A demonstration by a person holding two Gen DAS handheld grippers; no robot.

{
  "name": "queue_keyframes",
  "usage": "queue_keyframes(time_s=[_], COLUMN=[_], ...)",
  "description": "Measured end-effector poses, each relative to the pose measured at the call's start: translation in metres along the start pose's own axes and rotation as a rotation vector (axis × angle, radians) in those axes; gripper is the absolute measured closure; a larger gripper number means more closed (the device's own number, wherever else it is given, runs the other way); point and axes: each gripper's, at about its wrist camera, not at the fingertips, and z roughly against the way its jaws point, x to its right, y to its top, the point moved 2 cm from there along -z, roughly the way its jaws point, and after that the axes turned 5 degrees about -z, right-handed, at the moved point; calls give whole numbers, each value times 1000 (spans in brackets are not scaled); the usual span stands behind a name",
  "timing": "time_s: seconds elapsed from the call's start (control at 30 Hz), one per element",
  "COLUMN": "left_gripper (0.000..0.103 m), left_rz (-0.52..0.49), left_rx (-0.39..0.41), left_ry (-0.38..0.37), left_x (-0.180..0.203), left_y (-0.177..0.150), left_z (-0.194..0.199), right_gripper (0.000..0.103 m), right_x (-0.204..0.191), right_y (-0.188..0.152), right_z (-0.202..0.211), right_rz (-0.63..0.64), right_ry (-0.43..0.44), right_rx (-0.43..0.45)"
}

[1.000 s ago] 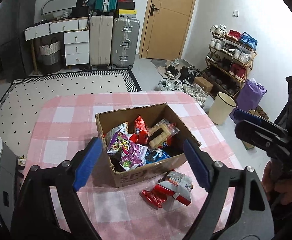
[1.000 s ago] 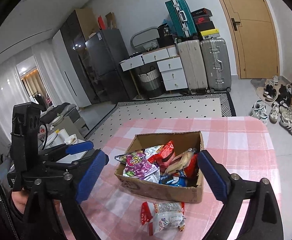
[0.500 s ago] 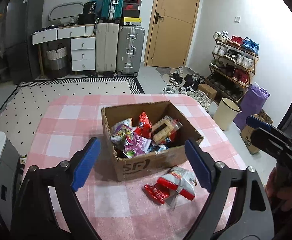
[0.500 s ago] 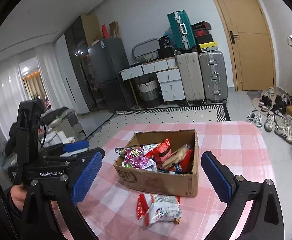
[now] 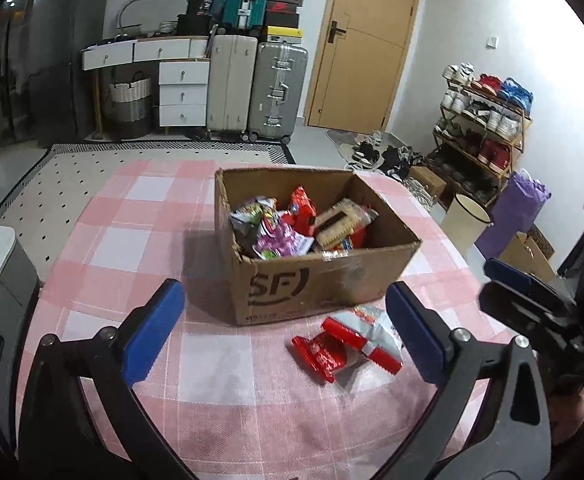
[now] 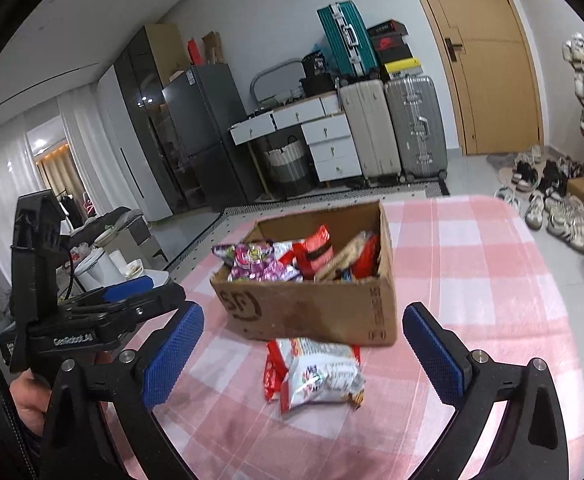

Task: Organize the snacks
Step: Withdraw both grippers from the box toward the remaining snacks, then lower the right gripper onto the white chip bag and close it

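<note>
A brown cardboard box (image 5: 323, 280) (image 6: 303, 312) stands on the pink checked table (image 5: 140, 216) and holds several snack packets (image 5: 284, 228). Two packets lie on the cloth in front of the box: a white and red bag (image 6: 319, 372) (image 5: 375, 332) and a small red packet (image 5: 317, 358). My left gripper (image 5: 288, 336) is open and empty, held above the table just short of the box. My right gripper (image 6: 303, 356) is open and empty, above the white bag. Each gripper shows at the edge of the other's view.
Beyond the table are a patterned rug (image 5: 92, 168), suitcases (image 5: 276, 88), white drawers (image 5: 182, 92) and a door (image 5: 363, 44). A shoe rack (image 5: 483, 120), a bin (image 5: 465, 220) and a purple bag (image 5: 519, 208) stand to the right. A grey appliance (image 5: 0, 280) is at the left.
Both grippers have dropped lower and drawn back toward the near table edge, so the box appears farther and is seen more from the side. Both stay open. The packets have not moved.
</note>
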Motion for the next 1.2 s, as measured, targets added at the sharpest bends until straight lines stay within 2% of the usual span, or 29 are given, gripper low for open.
queue_keyframes(time_s=[0.2,0.5,0.73,1.07,1.2], left_gripper=[1,1,1,1,1], left_rz=[12,22,20,40,52], left_rx=[-13,-79,-103,-134,-147], left_ry=[-21,-38,-54,-78,-89], left_x=[0,7,9,7,4], left_y=[-24,-57,-67,-82,-89], left_z=[-8,-29,-36,-38,-39], right_gripper=[1,1,1,1,2], right_x=[5,23,46,55,53], right_y=[-19,-32,-47,-52,-51], right_z=[-13,-40,-74,-109,-116], right_rz=[-12,-55,-132,-174,-184], right_ry=[-3,-9,4,25,42], right_rx=[-47,-112,-206,-273,-270])
